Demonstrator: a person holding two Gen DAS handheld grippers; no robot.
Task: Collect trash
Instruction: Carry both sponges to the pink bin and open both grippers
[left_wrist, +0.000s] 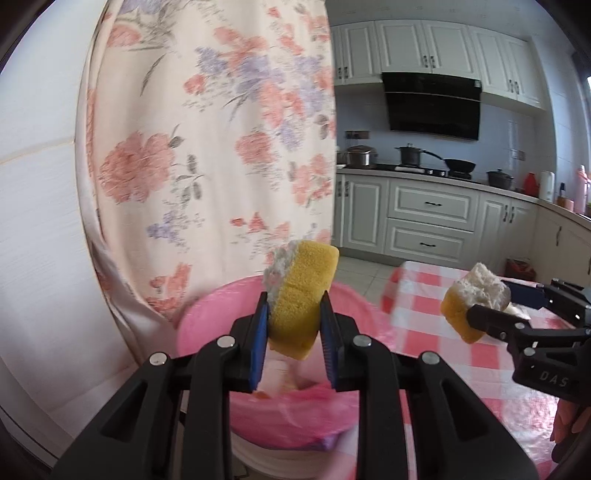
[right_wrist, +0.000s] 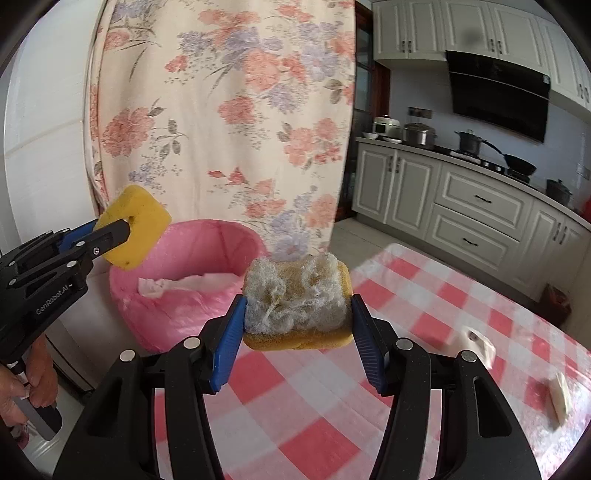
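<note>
The left tongs (left_wrist: 293, 325) squeeze a yellow sponge (left_wrist: 301, 295) over the pink bin (right_wrist: 192, 280) (some paper is inside). The right tongs (right_wrist: 297, 325) pinch a fuzzy sponge (right_wrist: 295, 306) above the checked worktop (right_wrist: 424, 332).

Two sponges (right_wrist: 297, 306) (right_wrist: 133, 230), one pink-lined bin (right_wrist: 192, 291), two paper scraps (right_wrist: 480, 343) (right_wrist: 561, 397)

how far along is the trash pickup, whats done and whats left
Done: white crumpled paper already lies in the pink-lined bin. In hand: the left gripper and right gripper each clamp a worn yellow sponge, neither dropped in yet. Left: two pale scraps on the checked tablecloth.
</note>
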